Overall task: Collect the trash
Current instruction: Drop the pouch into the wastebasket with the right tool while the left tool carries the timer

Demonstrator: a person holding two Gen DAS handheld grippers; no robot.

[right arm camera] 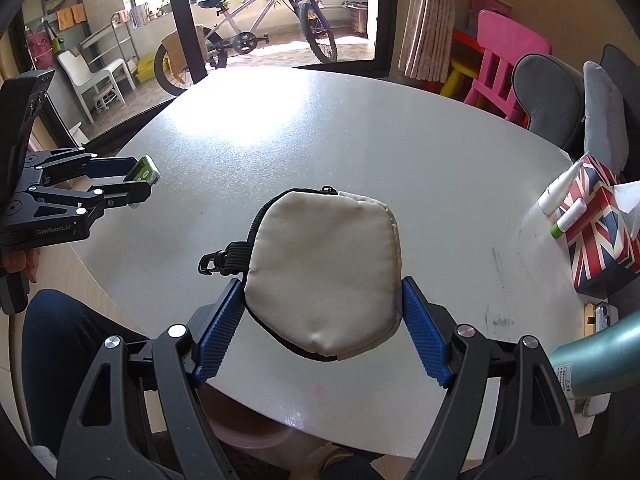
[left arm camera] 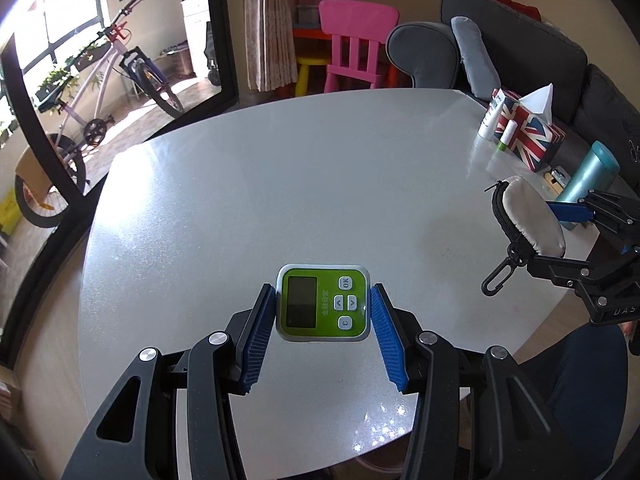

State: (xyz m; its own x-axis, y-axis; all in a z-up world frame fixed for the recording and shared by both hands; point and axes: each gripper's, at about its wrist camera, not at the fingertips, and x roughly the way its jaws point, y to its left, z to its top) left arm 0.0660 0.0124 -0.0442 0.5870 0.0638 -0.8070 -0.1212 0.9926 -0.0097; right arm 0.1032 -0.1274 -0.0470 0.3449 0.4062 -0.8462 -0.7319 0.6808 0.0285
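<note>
My left gripper (left arm camera: 323,306) is shut on a small green device with a screen and buttons (left arm camera: 322,303), held above the near edge of the grey table (left arm camera: 280,184). It shows from the side in the right wrist view (right arm camera: 143,171). My right gripper (right arm camera: 323,296) is shut on a beige zip pouch with a black clip (right arm camera: 324,272), held above the table's near edge. The pouch also shows in the left wrist view (left arm camera: 530,222) at the right.
A Union Jack tissue box (left arm camera: 528,132) with two small white tubes (left arm camera: 490,118) stands at the table's right edge. A teal bottle (left arm camera: 588,180) and a phone (right arm camera: 604,314) lie near it. A grey sofa (left arm camera: 520,40) and pink chair (left arm camera: 356,44) stand behind.
</note>
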